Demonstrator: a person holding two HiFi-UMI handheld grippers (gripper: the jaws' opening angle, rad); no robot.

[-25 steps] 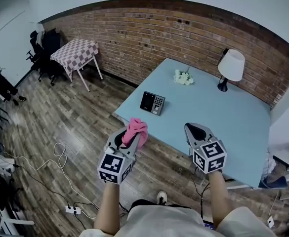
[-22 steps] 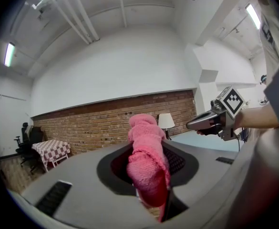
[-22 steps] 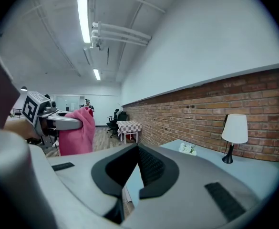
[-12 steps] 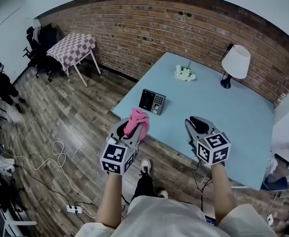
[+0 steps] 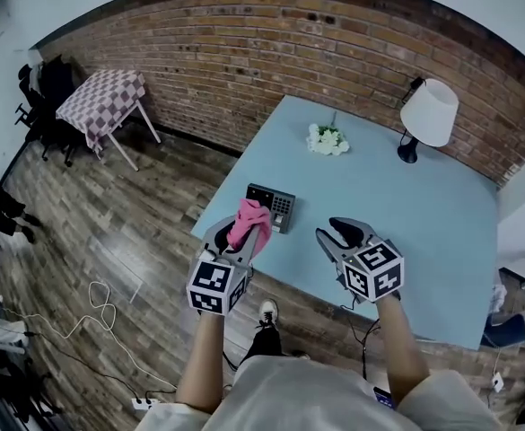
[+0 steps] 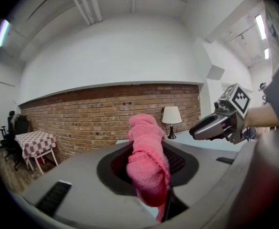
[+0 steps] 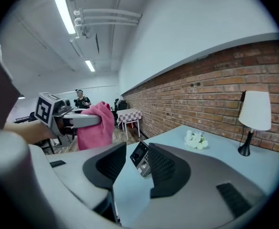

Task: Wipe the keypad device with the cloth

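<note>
The keypad device (image 5: 272, 206), dark with a screen and a grey button block, lies near the left corner of the light blue table (image 5: 406, 205); it also shows in the right gripper view, keypad device (image 7: 140, 157). My left gripper (image 5: 240, 238) is shut on a pink cloth (image 5: 249, 222), held just short of the device at the table's edge; the cloth (image 6: 148, 161) bulges out between the jaws. My right gripper (image 5: 342, 237) hovers over the table's near edge to the right of the device, jaws opening with nothing between them.
White flowers (image 5: 327, 140) and a lamp (image 5: 426, 117) stand at the table's far side by the brick wall. A checkered small table (image 5: 100, 102) and chairs are far left. Cables (image 5: 100, 299) lie on the wood floor.
The right gripper's jaws have opened. Both grippers have come closer to the keypad device, the cloth now almost at it.
</note>
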